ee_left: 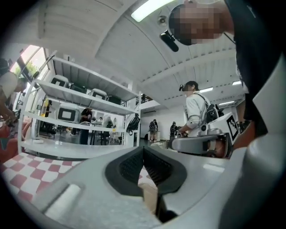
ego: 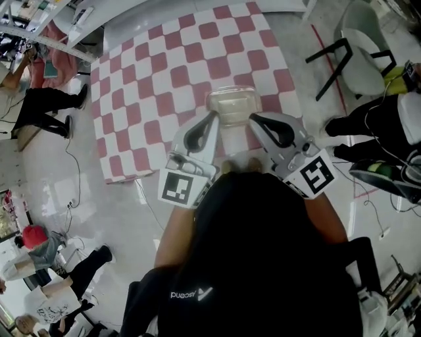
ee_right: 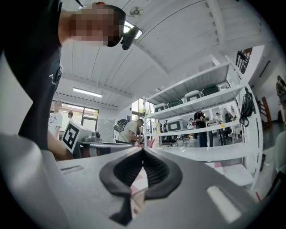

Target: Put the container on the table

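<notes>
Behind the closed left tongs (ego: 213,117) and closed right tongs (ego: 252,119), the container (ego: 233,102) is partly hidden

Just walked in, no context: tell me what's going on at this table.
A person holds a gripper in each hand above a red-and-white checked table. A clear plastic container appears to rest on it just beyond their tips. The left gripper and right gripper both have their fingers shut on nothing, so neither holds the container.

A glossy pale floor (ego: 118,197) surrounds the surface (ego: 131,99) under its pink-and-white checked cloth. White shelving (ee_right: 196,102) lines one side. A chair (ego: 362,59) stands nearby, and a strip light (ee_left: 149,8) hangs on the white panelled ceiling (ee_left: 111,40).
</notes>
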